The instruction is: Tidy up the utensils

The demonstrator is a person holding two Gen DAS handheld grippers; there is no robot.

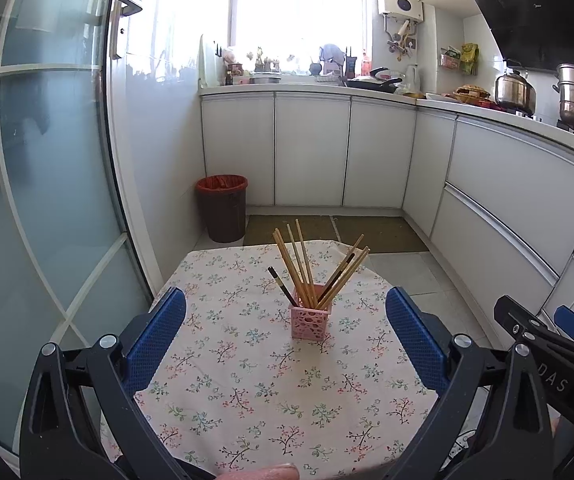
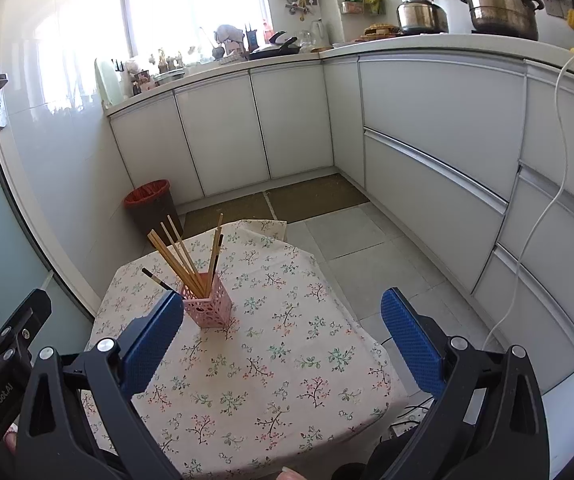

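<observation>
On the small table covered by a white cloth printed with little flower sprigs (image 1: pixel 247 392), a square pink plastic holder with a perforated lattice wall (image 1: pixel 311 317) is standing upright near the middle, somewhat toward the far side. A bundle of long pale bamboo chopsticks (image 1: pixel 301 264) is leaning out of it in a loose fan, some to the left and some to the right, and at least one dark-tipped stick (image 1: pixel 283 286) is slanting low to the left. No loose utensil is showing anywhere on the cloth in either wrist view, so the gathering seems largely finished; what may be left, by my judgement, is tidying the splayed sticks into one neat bunch.

Both tools are hovering at the near edge of the table, pointing forward toward the holder and well apart from it. The left gripper (image 1: pixel 285 338) is sitting almost straight behind the holder, its blue-padded jaws spread wide and carrying nothing. The right gripper (image 2: pixel 283 340) is hanging further right, so the holder is appearing off its left pad, its jaws likewise spread and empty.
</observation>
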